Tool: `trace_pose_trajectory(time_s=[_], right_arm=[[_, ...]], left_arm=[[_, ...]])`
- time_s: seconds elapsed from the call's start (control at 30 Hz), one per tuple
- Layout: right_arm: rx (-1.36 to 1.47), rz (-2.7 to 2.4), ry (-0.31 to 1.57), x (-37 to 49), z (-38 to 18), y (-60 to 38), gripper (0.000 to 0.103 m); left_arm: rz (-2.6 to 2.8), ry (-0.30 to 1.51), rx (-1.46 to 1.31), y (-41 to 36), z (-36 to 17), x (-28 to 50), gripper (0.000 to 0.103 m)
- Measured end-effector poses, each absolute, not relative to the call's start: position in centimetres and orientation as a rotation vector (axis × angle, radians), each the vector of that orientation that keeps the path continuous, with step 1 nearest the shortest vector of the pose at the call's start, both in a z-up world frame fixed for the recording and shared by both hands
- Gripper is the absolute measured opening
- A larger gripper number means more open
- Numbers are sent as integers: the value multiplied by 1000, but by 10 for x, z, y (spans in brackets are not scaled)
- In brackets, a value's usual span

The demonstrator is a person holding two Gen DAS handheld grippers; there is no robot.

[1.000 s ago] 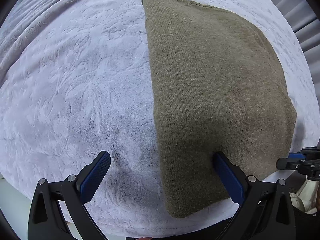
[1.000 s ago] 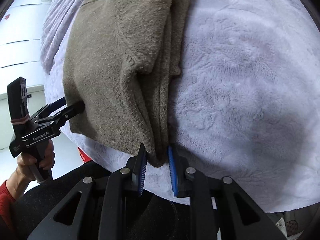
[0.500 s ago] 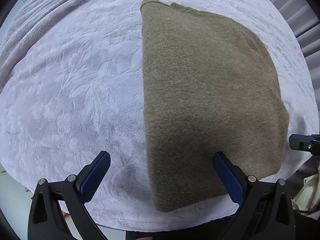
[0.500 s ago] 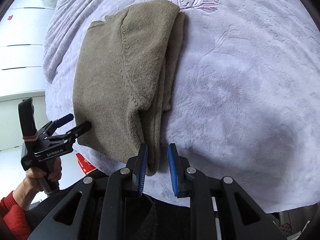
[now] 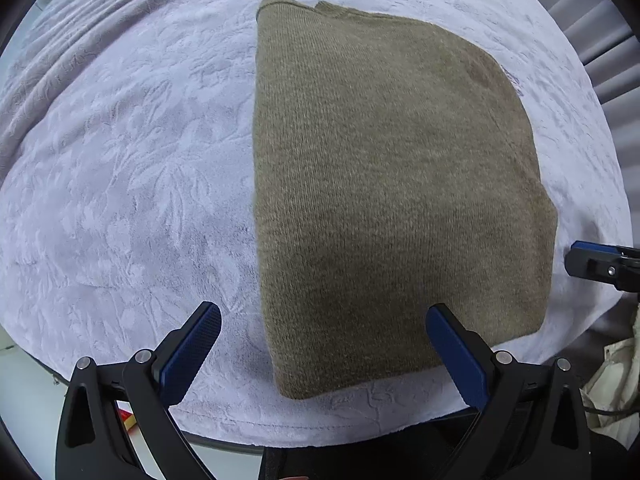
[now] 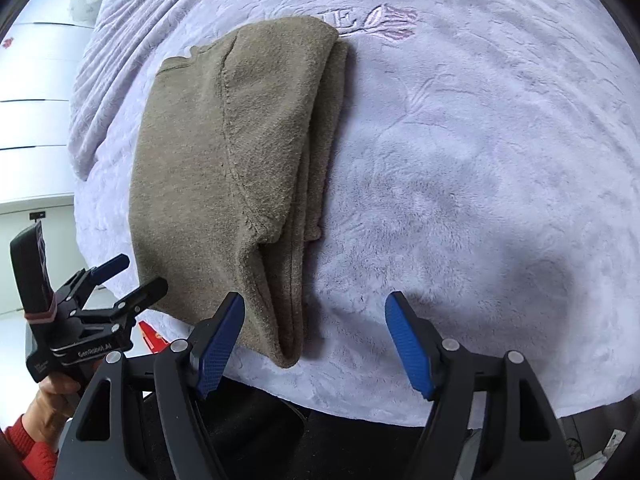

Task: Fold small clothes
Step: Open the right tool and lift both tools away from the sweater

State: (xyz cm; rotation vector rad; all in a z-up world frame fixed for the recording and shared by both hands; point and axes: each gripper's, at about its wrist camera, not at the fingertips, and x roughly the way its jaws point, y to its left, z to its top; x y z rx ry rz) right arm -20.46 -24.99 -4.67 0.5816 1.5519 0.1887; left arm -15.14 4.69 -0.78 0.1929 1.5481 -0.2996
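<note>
The corner of the folded sweater [image 6: 224, 168] that was pinched between the jaws of the right gripper [image 6: 316, 340] a second ago has been let go: those jaws, nearly closed half a second back, are now spread wide and hold nothing, with the near corner of the sweater lying just ahead of the left-hand blue pad. The left gripper [image 5: 324, 344] is likewise wide and empty, as it was a second ago, and both grippers have been drawn back, so that more of the cloth is seen than before. The sweater [image 5: 384, 184] is left lying flat in a compact folded stack, its layered edges visible along the right side in the right wrist view. From this it may be judged that the fold on this piece is finished, or very nearly so, and that only squaring or setting aside is left. The sweater is carried by a pale lilac plush blanket [image 6: 480, 160] with an embossed leaf pattern and an embroidered flower with letters [image 6: 376, 20] beyond the stack. White panelled walls are seen at the left, and a red object [image 6: 154, 336] lies on the floor below the blanket's edge.
</note>
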Motion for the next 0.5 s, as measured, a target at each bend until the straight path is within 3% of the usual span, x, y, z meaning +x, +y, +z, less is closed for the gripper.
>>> trace_pose_trajectory(time_s=[0.5], right_arm=[[526, 71, 1595, -224, -54, -193, 77]], left_arm=[[-361, 1594, 113, 116, -20, -151, 103]])
